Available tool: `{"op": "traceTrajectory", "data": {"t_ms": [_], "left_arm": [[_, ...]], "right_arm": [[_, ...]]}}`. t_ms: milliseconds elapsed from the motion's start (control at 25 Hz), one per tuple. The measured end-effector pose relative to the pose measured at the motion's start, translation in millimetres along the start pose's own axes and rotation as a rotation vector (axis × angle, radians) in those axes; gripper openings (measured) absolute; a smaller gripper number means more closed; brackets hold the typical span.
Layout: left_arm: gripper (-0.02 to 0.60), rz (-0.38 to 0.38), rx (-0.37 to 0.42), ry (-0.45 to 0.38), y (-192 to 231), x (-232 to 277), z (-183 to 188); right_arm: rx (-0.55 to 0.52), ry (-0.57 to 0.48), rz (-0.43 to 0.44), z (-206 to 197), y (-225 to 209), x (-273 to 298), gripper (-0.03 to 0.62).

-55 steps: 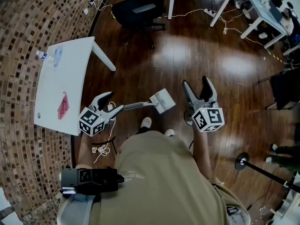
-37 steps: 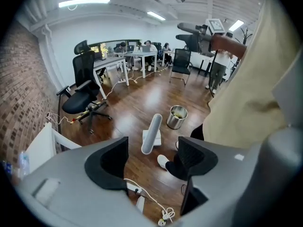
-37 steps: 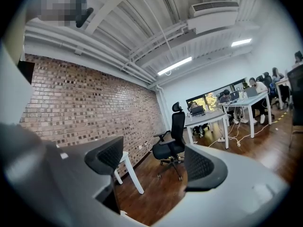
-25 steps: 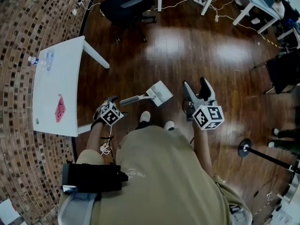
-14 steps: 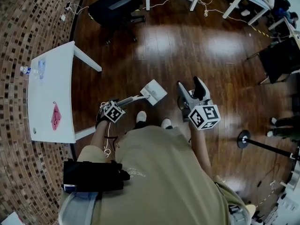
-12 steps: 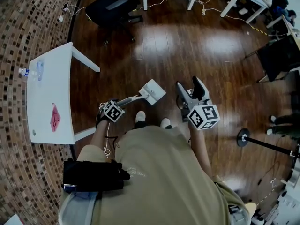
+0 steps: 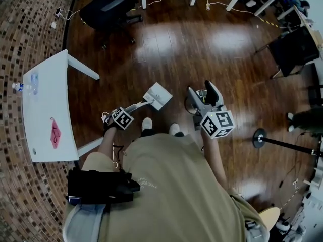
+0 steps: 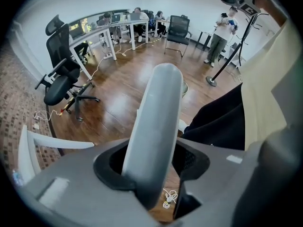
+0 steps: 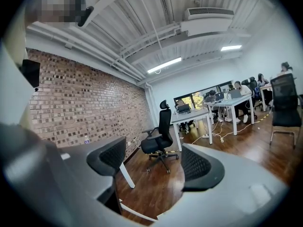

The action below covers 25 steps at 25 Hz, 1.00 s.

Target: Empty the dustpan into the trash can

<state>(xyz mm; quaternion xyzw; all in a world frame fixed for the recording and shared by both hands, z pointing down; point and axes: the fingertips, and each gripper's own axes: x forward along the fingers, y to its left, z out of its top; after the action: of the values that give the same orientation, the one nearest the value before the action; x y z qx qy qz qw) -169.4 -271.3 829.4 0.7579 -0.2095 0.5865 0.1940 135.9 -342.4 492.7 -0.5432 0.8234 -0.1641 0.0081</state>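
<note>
Left gripper (image 8: 150, 162): points steeply down. Its jaws have just been closing, and both pads now sit against the grey handle (image 8: 158, 122) of the dustpan (image 7: 157, 96).

The handle runs up and away from the jaws. The white pan is at its far end, over the wooden floor (image 7: 192, 49), ahead of the person's shoes. Whether the pan rests on the floor or hangs clear cannot be told.

Right gripper (image 9: 155, 162): held roughly level. Its jaws have just been narrowing and now stand partly apart, with nothing between them.

Trash can (image 8: 184, 88): small and round, on the floor just past the handle and largely hidden by it. In the head view it lies under the right gripper's jaws, to the right of the pan and apart from it.

A white table (image 7: 45, 110) stands to the left.
</note>
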Motion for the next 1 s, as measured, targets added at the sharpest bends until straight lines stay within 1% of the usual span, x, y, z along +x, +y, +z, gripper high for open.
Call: {"op": "traceTrajectory", "data": {"t_ms": [80,160,240,320,400,440,520,600,640,680,840,1000], "left_arm": [[0.181,0.0,0.013,0.014,-0.7,4.6,1.5],[0.175,0.015,0.033,0.013,1.8,6.9,5.8],[0.169,0.034,0.032,0.016,7.2,8.1,7.5],[0.149,0.053,0.028,0.011,13.6,8.5,8.7],[0.117,0.066,0.03,0.012,18.0,8.6,7.2],[0.112,0.062,0.033,0.017,18.3,9.0,5.0],[0.098,0.021,0.054,0.05,13.2,10.8,-1.4],[0.074,-0.025,0.099,0.079,6.5,10.5,-4.7],[0.073,-0.031,0.114,0.08,6.1,10.3,-5.3],[0.074,-0.026,0.117,0.073,7.7,10.4,-5.7],[0.081,0.04,0.08,-0.005,17.7,8.4,-3.2],[0.074,0.059,0.104,-0.016,13.1,6.8,0.5]], "right_arm": [[-0.001,0.0,-0.004,1.5,-0.6,-1.5,0.353],[-0.002,0.002,-0.007,1.3,-1.3,-3.1,0.353],[-0.003,0.006,-0.012,-0.2,-1.8,-4.8,0.351],[-0.003,0.009,-0.016,-1.5,-2.2,-6.6,0.351],[-0.003,0.01,-0.021,-1.8,-2.4,-8.5,0.35],[-0.003,0.01,-0.022,-1.8,-2.3,-9.1,0.35],[-0.002,0.011,-0.023,-1.7,-2.8,-9.6,0.348],[-0.001,0.014,-0.025,-2.9,-4.2,-9.7,0.345],[0.0,0.016,-0.025,-4.5,-4.8,-9.4,0.346],[0.003,0.018,-0.024,-6.4,-4.5,-8.6,0.345],[0.005,0.021,-0.004,-10.1,3.3,-2.7,0.345],[0.006,0.015,0.002,-9.9,5.4,0.0,0.344]]}}
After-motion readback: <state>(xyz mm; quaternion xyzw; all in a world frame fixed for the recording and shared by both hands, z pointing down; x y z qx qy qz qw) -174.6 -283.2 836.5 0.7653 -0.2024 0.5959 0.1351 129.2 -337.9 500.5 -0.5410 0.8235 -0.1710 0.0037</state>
